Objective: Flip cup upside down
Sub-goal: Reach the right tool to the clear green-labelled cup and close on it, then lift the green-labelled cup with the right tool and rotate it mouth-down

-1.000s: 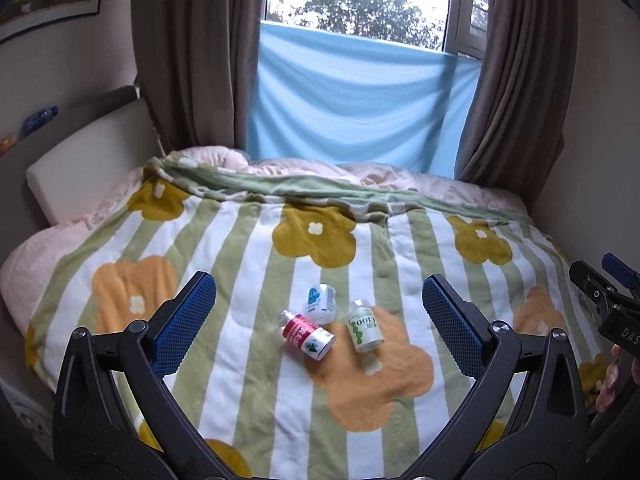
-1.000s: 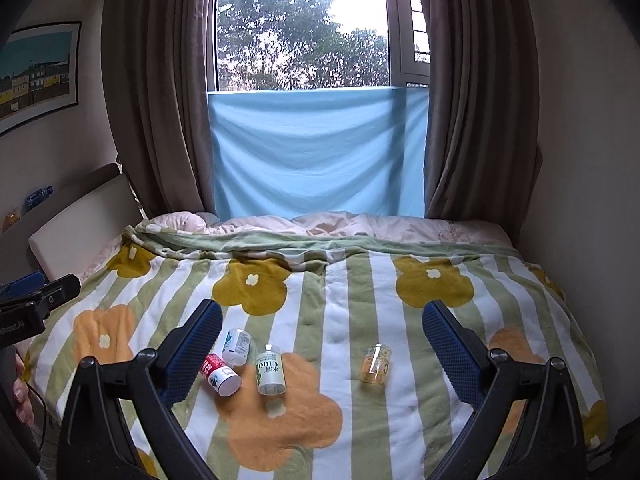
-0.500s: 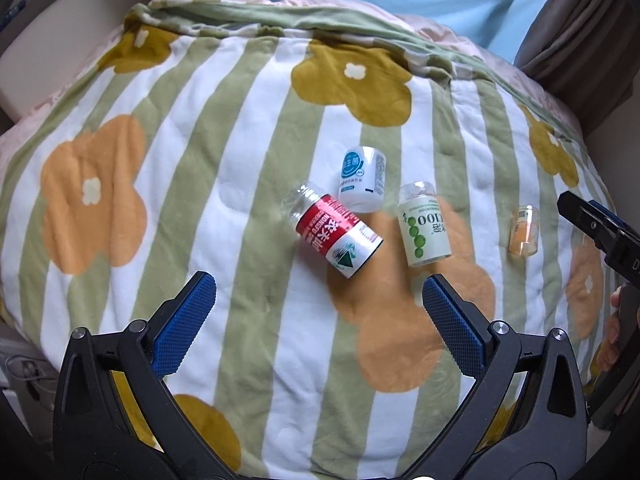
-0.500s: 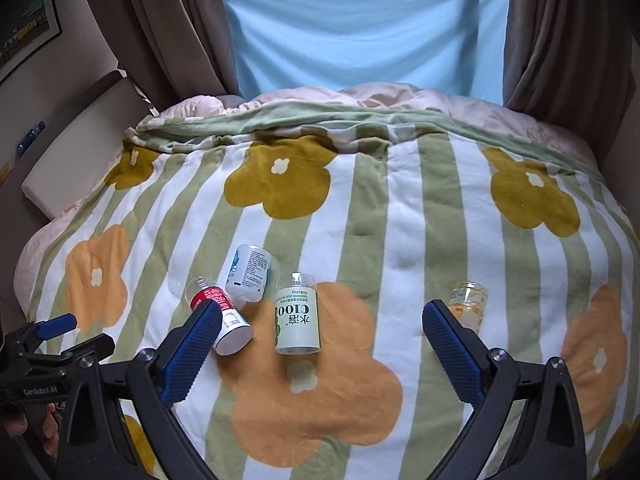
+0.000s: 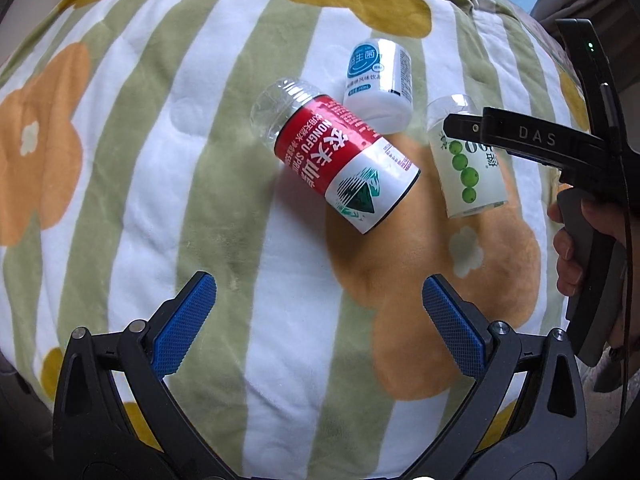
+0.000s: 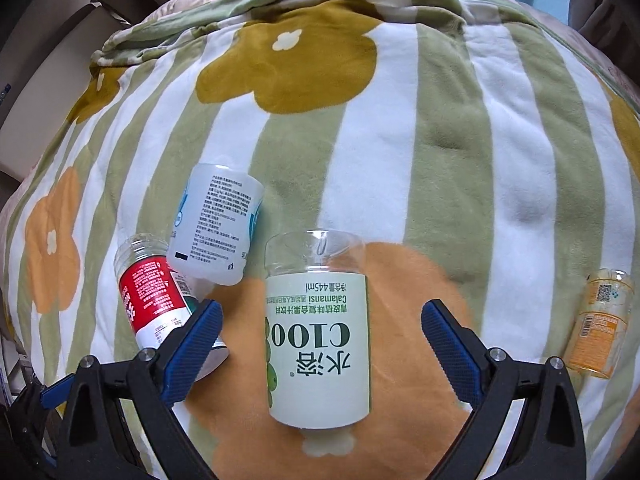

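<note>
Striped flower blanket (image 6: 452, 140) sags under four cut-bottle cups lying on their sides. Right gripper (image 6: 322, 330) hangs spread wide over the green C100 cup (image 6: 318, 332) — left gripper (image 5: 320, 308) also released, empty. Best to straddle mid-label, squeeze gently — thin plastic may buckle.

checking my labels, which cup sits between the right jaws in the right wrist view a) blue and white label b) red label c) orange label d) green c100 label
d: in the right wrist view the green C100 cup lies on its side on the blanket, framed between the open jaws of the right gripper, not gripped.
</note>
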Available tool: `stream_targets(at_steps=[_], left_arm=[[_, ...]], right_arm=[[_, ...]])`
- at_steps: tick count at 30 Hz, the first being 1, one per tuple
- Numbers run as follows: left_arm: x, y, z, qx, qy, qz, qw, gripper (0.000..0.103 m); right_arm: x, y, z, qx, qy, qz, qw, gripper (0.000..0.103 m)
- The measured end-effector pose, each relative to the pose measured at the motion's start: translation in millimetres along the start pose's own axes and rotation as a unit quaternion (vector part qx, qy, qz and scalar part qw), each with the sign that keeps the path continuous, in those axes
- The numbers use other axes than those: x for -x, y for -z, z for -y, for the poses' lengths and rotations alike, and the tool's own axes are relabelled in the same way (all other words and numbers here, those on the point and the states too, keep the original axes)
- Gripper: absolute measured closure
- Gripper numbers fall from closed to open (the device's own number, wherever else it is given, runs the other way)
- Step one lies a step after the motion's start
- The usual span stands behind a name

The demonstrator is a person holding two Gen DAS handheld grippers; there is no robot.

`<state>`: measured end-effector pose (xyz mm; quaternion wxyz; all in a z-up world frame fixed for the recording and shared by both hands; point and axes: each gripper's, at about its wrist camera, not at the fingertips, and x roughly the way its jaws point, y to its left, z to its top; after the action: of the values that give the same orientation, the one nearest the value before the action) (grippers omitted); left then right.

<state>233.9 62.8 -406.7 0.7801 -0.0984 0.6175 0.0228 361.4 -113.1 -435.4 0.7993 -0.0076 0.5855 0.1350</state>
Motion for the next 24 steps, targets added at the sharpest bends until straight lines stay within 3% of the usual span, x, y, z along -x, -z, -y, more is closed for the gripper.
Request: stream_targets(at_steps=[5,8,16,24], left_arm=[[-7,7,-3,-0.003,0.001,-0.008,1.0,0.0],[-6,9,-7,0.003,0.003,-0.008,1.0,0.0],[7,16,-15,0.008,-0.001,0.005,1.0,0.0],[31,29,-17,0.017,0.005,0.023,0.9996,0.0]], right_arm=[[-26,-4,0,-0.004,-0.007,-0.024,1.0,0.02],[-38,-3,1,-0.008,-0.017,-0.039,0.999,0.044],[-20,8,6,-0.021,-0.025,-0.024,0.999,0.045],[28,55,7,-0.026,-0.035,-0.011,0.999,0.045]])
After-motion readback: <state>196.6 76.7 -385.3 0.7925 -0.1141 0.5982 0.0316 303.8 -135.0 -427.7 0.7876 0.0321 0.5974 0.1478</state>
